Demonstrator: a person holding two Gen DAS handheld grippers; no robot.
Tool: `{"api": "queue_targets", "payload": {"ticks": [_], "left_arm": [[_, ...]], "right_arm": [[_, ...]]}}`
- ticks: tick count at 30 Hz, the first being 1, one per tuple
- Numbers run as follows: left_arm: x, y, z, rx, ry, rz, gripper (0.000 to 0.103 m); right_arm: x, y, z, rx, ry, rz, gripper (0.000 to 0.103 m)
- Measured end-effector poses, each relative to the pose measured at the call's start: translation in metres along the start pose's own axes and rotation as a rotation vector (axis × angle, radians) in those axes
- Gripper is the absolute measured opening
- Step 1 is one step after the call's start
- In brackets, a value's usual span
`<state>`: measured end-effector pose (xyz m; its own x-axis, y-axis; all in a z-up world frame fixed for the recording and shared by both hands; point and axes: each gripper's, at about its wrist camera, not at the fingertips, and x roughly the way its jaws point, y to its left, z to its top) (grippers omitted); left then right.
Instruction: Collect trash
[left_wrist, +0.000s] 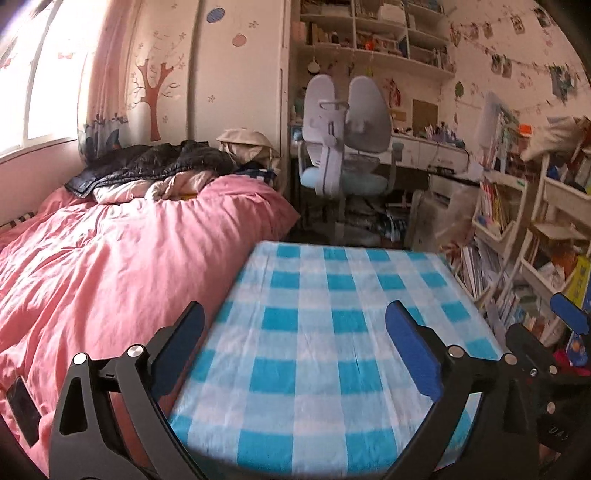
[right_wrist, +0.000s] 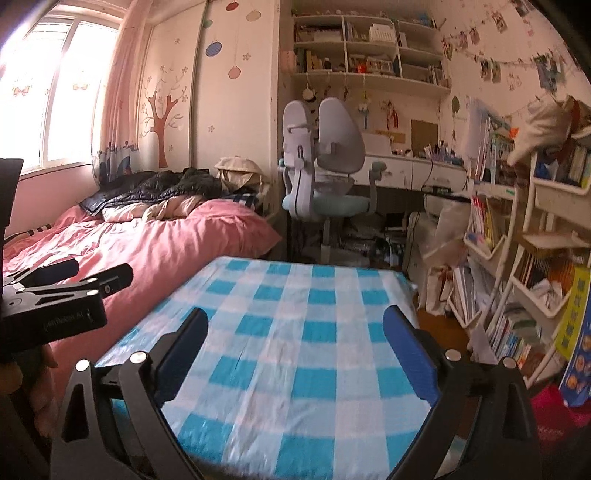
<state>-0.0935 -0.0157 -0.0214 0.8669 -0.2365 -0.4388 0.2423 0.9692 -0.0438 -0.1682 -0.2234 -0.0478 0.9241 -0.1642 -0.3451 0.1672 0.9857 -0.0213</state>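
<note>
A small table under a blue-and-white checked cloth (left_wrist: 332, 332) fills the foreground of both views. My left gripper (left_wrist: 295, 314) hovers over its near edge, open, with only the cloth showing between its blue pads. My right gripper (right_wrist: 295, 317) is likewise open above the same cloth (right_wrist: 295, 354), with nothing held. At the right edge of the left wrist view, one blue pad (left_wrist: 569, 314) of the right gripper shows. The left gripper's fingers (right_wrist: 114, 277) reach in from the left of the right wrist view, beside a hand. No piece of trash shows in either view.
A bed with a pink quilt (left_wrist: 110, 266) and a dark jacket (left_wrist: 155, 162) adjoins the table's left side. Beyond the table stand a white swivel chair (left_wrist: 343, 147) and a desk (left_wrist: 428, 147). Crowded book racks (left_wrist: 535, 240) line the right side.
</note>
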Motion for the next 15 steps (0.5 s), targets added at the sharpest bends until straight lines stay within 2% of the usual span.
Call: {"api": "queue_targets", "payload": {"ticks": [8,15], "left_arm": [[0.027,0.007,0.019,-0.033,-0.023,0.031,0.096],[0.048,0.007,0.028,-0.017,-0.035,0.035,0.096]], "right_arm": [[0.026,-0.002,0.016,-0.030,-0.018,-0.008,0.093],[0.046,-0.009,0.024,0.009,-0.012,-0.007,0.094]]}}
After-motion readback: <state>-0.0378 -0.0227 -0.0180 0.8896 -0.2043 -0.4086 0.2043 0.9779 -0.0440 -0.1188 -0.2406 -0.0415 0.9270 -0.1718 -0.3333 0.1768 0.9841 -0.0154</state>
